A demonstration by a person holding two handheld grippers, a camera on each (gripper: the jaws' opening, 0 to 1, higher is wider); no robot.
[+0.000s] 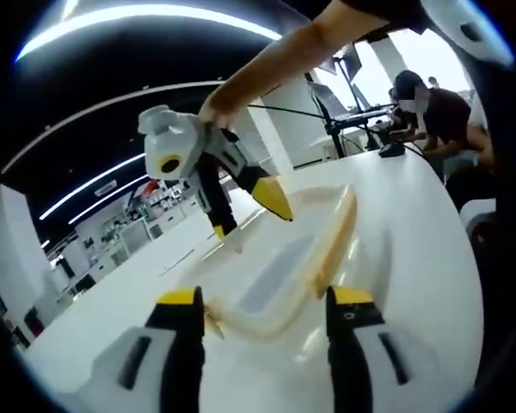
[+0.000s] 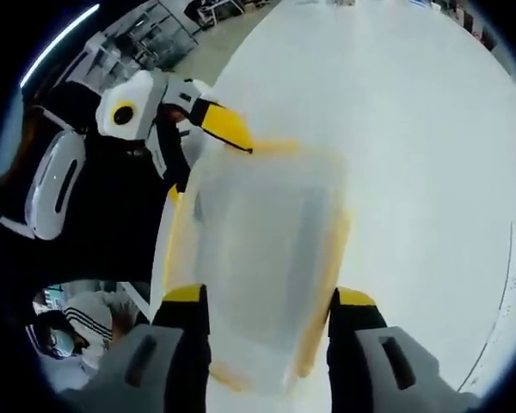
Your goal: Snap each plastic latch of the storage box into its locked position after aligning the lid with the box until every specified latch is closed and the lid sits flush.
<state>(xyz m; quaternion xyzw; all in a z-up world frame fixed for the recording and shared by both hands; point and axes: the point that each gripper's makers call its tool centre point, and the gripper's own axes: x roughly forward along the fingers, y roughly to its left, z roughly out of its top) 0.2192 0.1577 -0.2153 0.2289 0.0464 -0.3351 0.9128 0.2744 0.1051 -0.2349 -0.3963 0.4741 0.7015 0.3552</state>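
Note:
The storage box (image 1: pixel 284 275) lies on the white table (image 1: pixel 413 258); it is translucent with a pale yellow rim and its lid is on. My left gripper (image 1: pixel 265 301) is open, its yellow-tipped jaws either side of the box's near end. Held by a hand, my right gripper (image 1: pixel 248 215) hangs over the far end with jaws spread. In the right gripper view the box (image 2: pixel 258 232) is blurred and runs between the open jaws of my right gripper (image 2: pixel 268 297). The left gripper (image 2: pixel 202 162) reaches in at the box's far corner. I cannot make out any latches.
A person (image 1: pixel 430 112) sits at a desk beyond the table's far end, beside an office chair (image 1: pixel 327 103). Shelving (image 1: pixel 138 224) stands in the background. A striped sleeve (image 2: pixel 86 318) shows past the table edge. Bare white table surface (image 2: pixel 413 129) spreads to one side of the box.

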